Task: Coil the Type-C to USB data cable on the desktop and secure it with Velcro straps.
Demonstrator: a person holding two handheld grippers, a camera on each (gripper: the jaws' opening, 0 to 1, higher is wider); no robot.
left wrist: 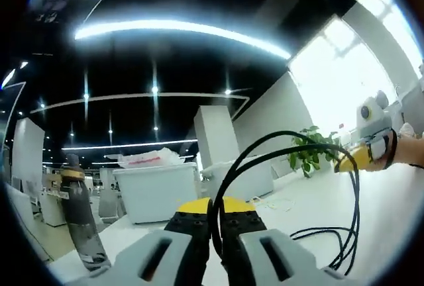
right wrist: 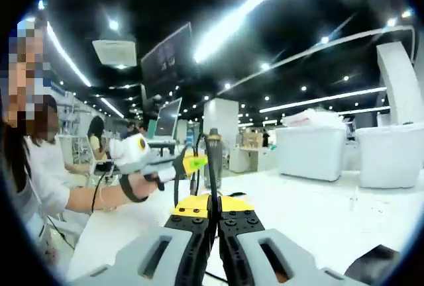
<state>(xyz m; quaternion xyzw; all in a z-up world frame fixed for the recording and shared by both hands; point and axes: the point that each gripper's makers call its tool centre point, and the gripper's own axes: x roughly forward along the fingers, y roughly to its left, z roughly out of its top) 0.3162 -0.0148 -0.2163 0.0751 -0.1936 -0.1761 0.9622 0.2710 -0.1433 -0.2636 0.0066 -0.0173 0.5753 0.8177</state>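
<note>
Pinching black cable (left wrist: 278,142), both hand-held grippers (left wrist: 215,233) (right wrist: 213,233) nr white bins (left wrist: 159,190) & bottle (left wrist: 83,216).

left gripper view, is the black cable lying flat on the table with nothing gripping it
No: the black cable arcs up off the white table, pinched in the left gripper and running to the right gripper.

Black cable (left wrist: 289,142), grey-black-yellow left claw (left wrist: 216,254), white table (left wrist: 371,200) and white bins (left wrist: 156,190)
</note>
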